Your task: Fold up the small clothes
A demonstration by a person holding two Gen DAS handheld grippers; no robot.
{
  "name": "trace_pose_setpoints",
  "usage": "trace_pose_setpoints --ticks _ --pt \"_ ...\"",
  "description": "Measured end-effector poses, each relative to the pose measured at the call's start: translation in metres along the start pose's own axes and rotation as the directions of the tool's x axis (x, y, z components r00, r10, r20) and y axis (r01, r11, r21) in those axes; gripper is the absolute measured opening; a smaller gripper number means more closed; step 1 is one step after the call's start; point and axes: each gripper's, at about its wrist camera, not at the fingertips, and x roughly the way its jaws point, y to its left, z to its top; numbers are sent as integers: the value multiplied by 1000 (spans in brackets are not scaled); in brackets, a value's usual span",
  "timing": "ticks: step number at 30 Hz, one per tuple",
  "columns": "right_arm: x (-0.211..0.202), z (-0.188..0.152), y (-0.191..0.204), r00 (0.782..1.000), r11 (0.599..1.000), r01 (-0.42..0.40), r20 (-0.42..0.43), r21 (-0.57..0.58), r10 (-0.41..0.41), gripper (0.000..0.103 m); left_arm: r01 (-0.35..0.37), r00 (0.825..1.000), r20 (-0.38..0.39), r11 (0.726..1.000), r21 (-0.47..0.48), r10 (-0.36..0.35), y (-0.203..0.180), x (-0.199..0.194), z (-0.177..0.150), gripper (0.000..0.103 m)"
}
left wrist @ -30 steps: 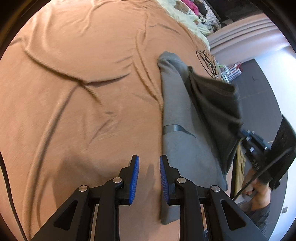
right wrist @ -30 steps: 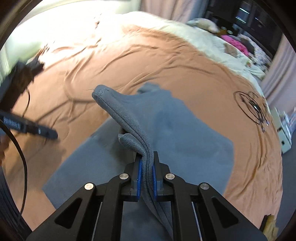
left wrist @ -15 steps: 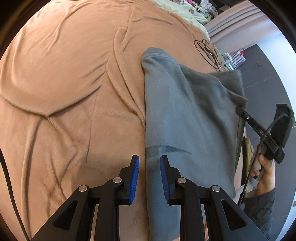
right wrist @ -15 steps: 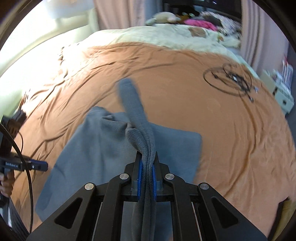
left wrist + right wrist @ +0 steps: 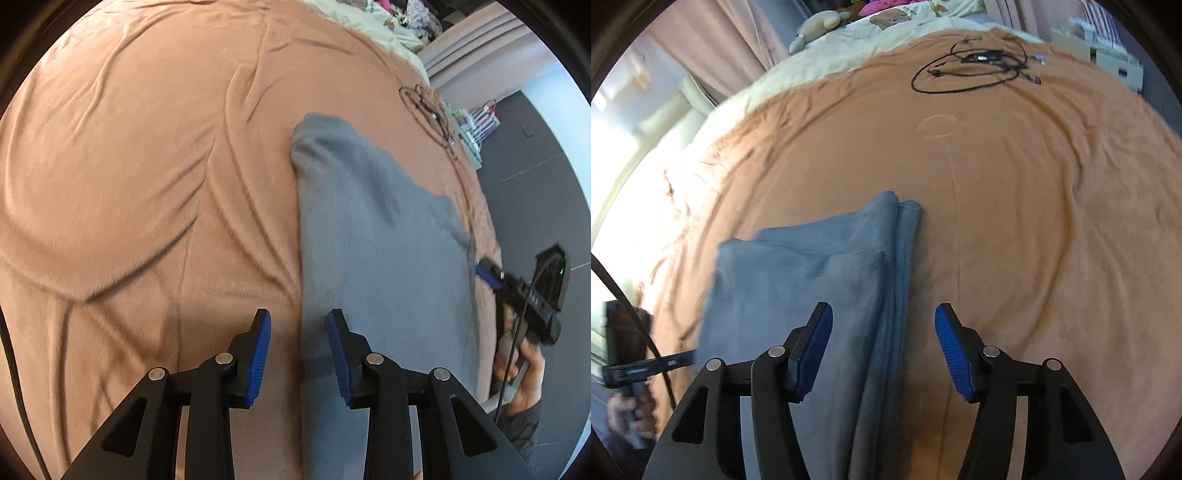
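grey garment (image 5: 820,295), near end cropped

A home bedroom: a wide bed (image 5: 1015,192) under a tan fleece blanket (image 5: 140,177), a cream quilt (image 5: 849,44) and a stuffed toy (image 5: 820,26) at its far edge, curtains (image 5: 701,48) beside it, loose cables (image 5: 975,62) near the far corner.

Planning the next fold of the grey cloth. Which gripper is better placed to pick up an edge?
Probably right. The right gripper, jaws opening, straddles the grey cloth's stacked edge. The left gripper, also opening, straddles the opposite edge, mostly over the brown blanket.
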Motion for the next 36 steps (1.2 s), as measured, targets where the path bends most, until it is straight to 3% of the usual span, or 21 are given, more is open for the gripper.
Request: trace_pose_setpoints --ticks 3,8,15,20,22,26,29,31,36 --pt "0 -3 -9 996 996 -84 -39 31 86 56 22 1000 3 1000 -8 -22 -2 8 12 35" --pt "14 -2 -37 982 986 -143 -114 89 153 56 42 999 -14 999 -28 -43 -1 26 28 35" --pt "41 20 -73 926 923 -322 -134 211 354 56 99 995 8 993 -57 -99 3 45 59 35" --pt "60 37 -82 922 920 -334 -131 204 363 55 147 989 29 986 -76 -145 5 56 83 34" --pt "67 46 -85 926 924 -324 -131 203 353 49 153 988 32 985 -77 -151 4 62 93 34" --pt "73 50 -87 938 931 -293 -125 219 325 26 186 982 50 978 -98 -182 9 70 105 34" --pt "74 51 -92 944 933 -276 -119 232 309 18 174 984 53 980 -100 -169 7 72 111 25" --pt "66 49 -89 955 948 -248 -112 200 274 15 177 983 59 980 -85 -173 2 69 111 12" --pt "41 47 -72 970 965 -216 -76 149 229 13 205 974 105 978 -29 -201 -14 42 108 9"
